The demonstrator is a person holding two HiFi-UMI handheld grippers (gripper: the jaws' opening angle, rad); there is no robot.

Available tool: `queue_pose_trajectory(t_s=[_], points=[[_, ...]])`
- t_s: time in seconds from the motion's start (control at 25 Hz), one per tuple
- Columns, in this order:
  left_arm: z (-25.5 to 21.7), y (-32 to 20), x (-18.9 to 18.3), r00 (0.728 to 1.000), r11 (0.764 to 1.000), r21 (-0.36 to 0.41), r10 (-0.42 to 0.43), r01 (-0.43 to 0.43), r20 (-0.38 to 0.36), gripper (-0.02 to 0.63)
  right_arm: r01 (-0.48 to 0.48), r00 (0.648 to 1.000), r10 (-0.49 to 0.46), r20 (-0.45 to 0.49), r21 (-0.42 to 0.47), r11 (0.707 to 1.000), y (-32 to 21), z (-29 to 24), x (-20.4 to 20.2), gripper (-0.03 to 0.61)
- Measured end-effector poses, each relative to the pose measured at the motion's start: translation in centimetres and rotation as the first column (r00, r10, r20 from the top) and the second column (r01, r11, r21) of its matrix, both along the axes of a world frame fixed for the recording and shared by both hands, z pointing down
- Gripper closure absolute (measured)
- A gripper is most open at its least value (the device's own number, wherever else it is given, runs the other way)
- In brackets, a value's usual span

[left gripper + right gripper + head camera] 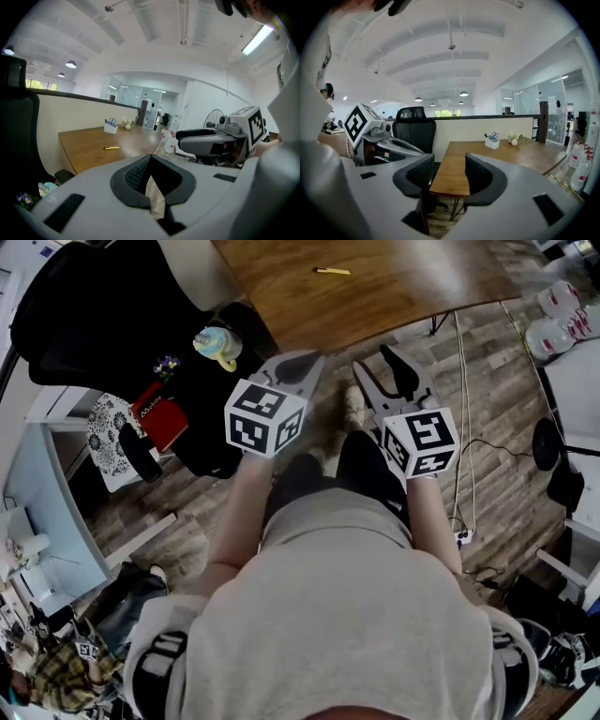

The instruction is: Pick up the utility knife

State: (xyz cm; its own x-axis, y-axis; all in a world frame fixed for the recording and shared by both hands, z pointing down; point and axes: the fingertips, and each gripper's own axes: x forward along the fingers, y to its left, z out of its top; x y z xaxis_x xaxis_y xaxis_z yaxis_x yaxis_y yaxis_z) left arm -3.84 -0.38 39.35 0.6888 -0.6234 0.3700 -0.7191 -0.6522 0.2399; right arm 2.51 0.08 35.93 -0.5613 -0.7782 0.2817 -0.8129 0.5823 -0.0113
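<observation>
The utility knife (331,271) is a small yellow bar lying flat on the brown wooden table (394,287), far ahead of both grippers. In the left gripper view the knife (111,148) lies alone on the tabletop. My left gripper (302,364) hangs over the floor, short of the table's near edge, its jaws shut at the tips on nothing. My right gripper (386,376) is level beside it with its two fingers apart and nothing between them. The right gripper view shows the table's near corner (450,180) between the pads, and no knife.
A black office chair (103,306) stands left of the table, with a black stool holding a pastel cup (216,345) and a red book (161,415) nearby. Water bottles (562,315) and cables (469,456) lie on the floor at right. A white pen holder (491,142) sits far back on the table.
</observation>
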Motion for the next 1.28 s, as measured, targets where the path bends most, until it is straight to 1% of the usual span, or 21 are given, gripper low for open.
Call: queue_pose_trajectory(t_s=[0.12, 0.28, 0.48, 0.68, 0.96, 1.12, 1.28], points=[[0.1, -1.5, 0.2, 1.0, 1.0, 0.0, -0.015, 0.015, 0.006, 0.598, 0.014, 1.0, -0.014, 0.008, -0.002, 1.0, -1.9, 0.2, 0.2, 0.376], [0.3, -4.1, -0.3, 0.998, 0.998, 0.0, -0.063, 0.063, 0.013, 0.598, 0.063, 0.998, -0.063, 0.014, 0.002, 0.998, -5.2, 0.5, -0.2, 0.374], [-0.2, -9.6, -0.5, 0.992, 0.992, 0.017, -0.123, 0.122, 0.026, 0.598, 0.132, 0.991, -0.132, 0.017, 0.025, 0.991, -11.3, -0.1, -0.5, 0.374], [-0.6, -15.3, -0.3, 0.979, 0.979, 0.023, -0.203, 0.202, 0.031, 0.598, 0.213, 0.977, -0.214, 0.02, 0.042, 0.976, -17.6, -1.0, -0.3, 0.374], [-1.1, -21.7, 0.0, 0.946, 0.946, 0.036, -0.323, 0.322, 0.027, 0.597, 0.333, 0.942, -0.334, 0.021, 0.048, 0.942, -24.2, -1.3, 0.0, 0.374], [-0.6, -23.2, -0.2, 0.918, 0.918, 0.026, -0.396, 0.395, 0.025, 0.598, 0.395, 0.918, -0.396, 0.023, 0.041, 0.918, -26.2, -0.9, 0.1, 0.374], [0.2, -23.7, -0.1, 0.896, 0.897, 0.002, -0.442, 0.443, 0.029, 0.598, 0.436, 0.899, -0.436, 0.031, 0.001, 0.9, -27.2, 0.6, 0.2, 0.374]])
